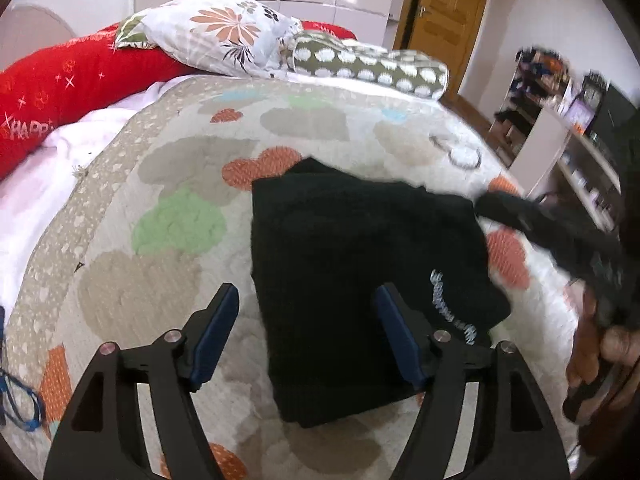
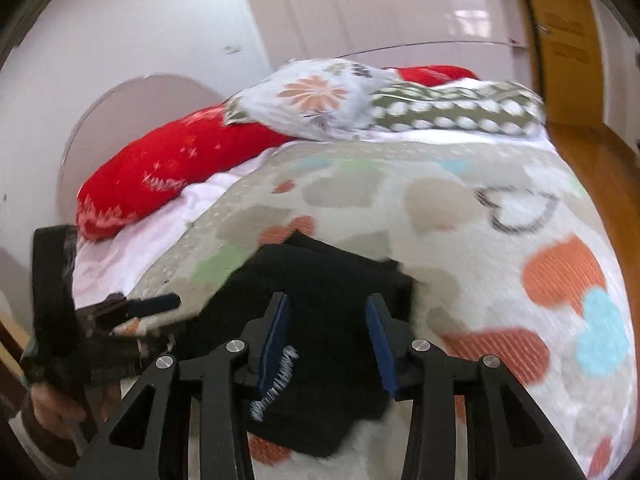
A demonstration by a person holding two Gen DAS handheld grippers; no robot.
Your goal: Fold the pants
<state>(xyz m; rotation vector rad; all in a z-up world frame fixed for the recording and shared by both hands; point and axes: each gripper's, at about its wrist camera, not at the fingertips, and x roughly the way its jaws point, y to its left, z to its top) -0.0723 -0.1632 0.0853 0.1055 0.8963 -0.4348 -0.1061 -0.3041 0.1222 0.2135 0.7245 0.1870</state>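
Spreading across most of both views is the bed (image 1: pixel 168 184), covered by a quilt (image 2: pixel 460 208) printed with beige, orange, green and blue cloud-like patches. At its head lie a long red bolster (image 1: pixel 52 88), a flowered pillow (image 1: pixel 216 36) and an olive pillow with white dots (image 1: pixel 372 66). A wooden door (image 1: pixel 444 4) stands beyond the bed.

The black pants (image 1: pixel 360 264) lie folded into a compact bundle on the quilt, pale lettering (image 1: pixel 454 308) showing near one edge.

The left gripper (image 1: pixel 308 332) hangs above the near side of the bundle with its jaws spread wide and released; its blue pads (image 1: pixel 214 340) press on nothing, one over bare quilt, the other over the cloth.

The right gripper (image 2: pixel 328 340) is parted more narrowly, poised over the pants with black fabric seen between the fingers (image 2: pixel 276 336), yet the pads do not appear to clamp it. Motion blur softens this view.
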